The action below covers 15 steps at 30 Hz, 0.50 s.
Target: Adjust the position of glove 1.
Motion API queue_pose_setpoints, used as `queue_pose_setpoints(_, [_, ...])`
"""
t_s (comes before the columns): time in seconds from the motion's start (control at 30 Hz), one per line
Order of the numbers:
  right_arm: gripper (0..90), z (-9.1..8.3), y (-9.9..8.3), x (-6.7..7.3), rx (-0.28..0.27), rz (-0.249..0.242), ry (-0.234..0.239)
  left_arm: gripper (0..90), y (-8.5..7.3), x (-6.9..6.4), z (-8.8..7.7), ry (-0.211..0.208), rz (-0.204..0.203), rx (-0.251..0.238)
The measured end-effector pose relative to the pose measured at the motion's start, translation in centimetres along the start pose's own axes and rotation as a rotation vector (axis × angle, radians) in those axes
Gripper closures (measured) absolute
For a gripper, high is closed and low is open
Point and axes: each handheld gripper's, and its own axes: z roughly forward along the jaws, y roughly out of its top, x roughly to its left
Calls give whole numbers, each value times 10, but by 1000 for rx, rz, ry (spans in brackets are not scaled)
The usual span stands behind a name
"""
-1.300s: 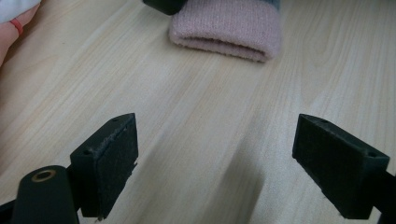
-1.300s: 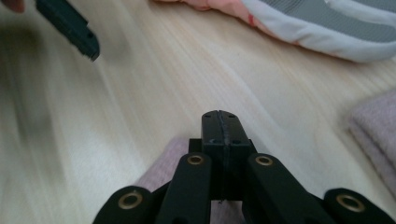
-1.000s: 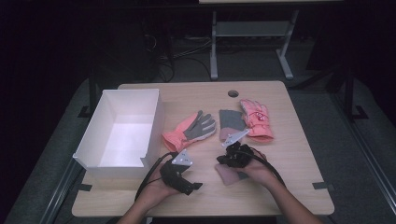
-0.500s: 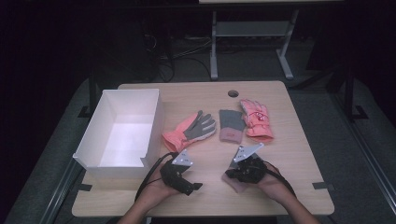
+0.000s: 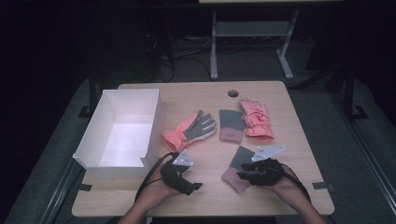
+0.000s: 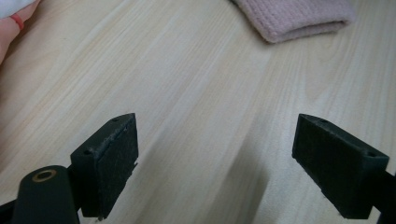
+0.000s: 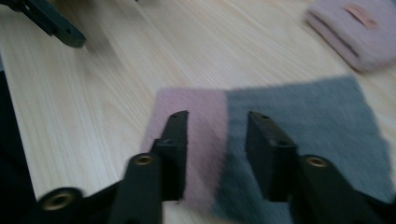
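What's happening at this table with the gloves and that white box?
A person holds a two-jaw gripper in each hand. The right gripper has just been opening its jaws over a grey and pink knit piece lying flat near the table's front edge, nothing pinched between them. The left gripper is open over bare wood. More gloves lie mid-table, outside the white box.

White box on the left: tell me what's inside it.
The white box shows a bare white floor and inner walls, nothing lying in it. Its near wall hides a strip of floor behind it.
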Motion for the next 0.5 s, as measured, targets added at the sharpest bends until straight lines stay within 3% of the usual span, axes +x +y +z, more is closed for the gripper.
queue_pose_setpoints(0.1, [404,-8,-12,-5,-13,26,-40,140,3,2,-1,11,-1,-1])
queue_pose_setpoints(0.23, [243,-18,-28,-10,-23,66,-74,140,8,5,0,16,-33,-14])
queue_pose_setpoints(0.37, [175,-23,-40,-12,-32,76,-105,140,20,10,0,31,-40,-26])
queue_pose_setpoints(0.5, [158,-23,-39,-14,-38,79,-117,141,35,18,0,40,-62,-66])
